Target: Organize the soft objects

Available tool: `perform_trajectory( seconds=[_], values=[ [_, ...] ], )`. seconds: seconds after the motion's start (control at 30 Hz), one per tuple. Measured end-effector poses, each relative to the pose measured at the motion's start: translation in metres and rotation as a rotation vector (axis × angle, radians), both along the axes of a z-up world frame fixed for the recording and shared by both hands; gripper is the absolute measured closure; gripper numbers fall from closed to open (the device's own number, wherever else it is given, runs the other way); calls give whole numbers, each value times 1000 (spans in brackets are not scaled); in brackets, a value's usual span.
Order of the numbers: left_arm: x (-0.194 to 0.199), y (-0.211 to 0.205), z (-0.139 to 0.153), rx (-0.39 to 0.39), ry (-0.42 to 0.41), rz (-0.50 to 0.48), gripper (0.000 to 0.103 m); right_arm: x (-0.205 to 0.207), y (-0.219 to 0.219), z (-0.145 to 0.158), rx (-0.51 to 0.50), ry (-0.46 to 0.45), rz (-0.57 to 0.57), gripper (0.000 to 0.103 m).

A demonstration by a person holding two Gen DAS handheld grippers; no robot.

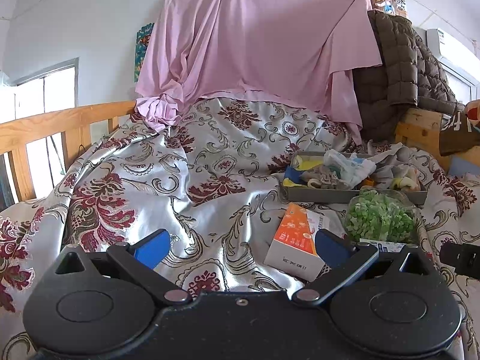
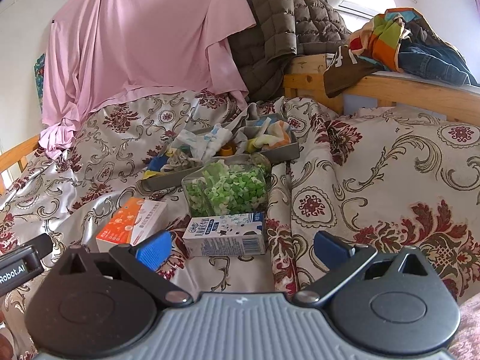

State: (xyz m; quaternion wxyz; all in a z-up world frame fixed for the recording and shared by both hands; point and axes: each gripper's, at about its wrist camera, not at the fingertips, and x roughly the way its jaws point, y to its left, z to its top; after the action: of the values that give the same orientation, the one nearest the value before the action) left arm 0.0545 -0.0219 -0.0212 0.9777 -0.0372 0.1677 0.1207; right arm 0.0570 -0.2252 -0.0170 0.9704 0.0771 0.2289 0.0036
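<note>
A grey tray [image 1: 318, 195] [image 2: 282, 153] lies on the patterned bedspread, filled with small cloths and socks [image 1: 348, 165] [image 2: 216, 141]. In front of it lies a clear jar of green bits [image 1: 379, 216] [image 2: 228, 187]. An orange and white box [image 1: 295, 240] [image 2: 132, 220] rests nearer, and a blue and white carton [image 2: 226, 234] sits beside it. My left gripper [image 1: 241, 244] is open above the bedspread, left of the orange box. My right gripper [image 2: 241, 247] is open just short of the carton, nothing between its fingers.
A pink sheet [image 1: 255, 45] [image 2: 135, 39] hangs at the bed's head. A brown quilted jacket [image 1: 396, 69] [image 2: 279, 30] drapes over a wooden rail [image 2: 405, 90]. Folded clothes [image 2: 405, 45] lie on that rail. A wooden bed rail [image 1: 45, 129] runs along the left.
</note>
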Motion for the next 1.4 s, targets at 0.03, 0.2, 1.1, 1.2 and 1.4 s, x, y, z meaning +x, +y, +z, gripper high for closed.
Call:
perform_trajectory(
  seconds=[0.03,0.2,1.1,1.2,1.4],
  values=[
    [0,0,0,-1,0,0,1,0,0,0,0,0,-1,0],
    [1,0,-1,-6,6,1,1,0,0,0,0,0,0,0],
    [2,3,-2,-21,22,15,1,0,0,0,1,1,-1,0],
    [2,3,-2,-20,21,14,1,0,0,0,1,1,0,0],
    [2,3,-2,-20,22,15,1,0,0,0,1,1,0,0]
  ],
)
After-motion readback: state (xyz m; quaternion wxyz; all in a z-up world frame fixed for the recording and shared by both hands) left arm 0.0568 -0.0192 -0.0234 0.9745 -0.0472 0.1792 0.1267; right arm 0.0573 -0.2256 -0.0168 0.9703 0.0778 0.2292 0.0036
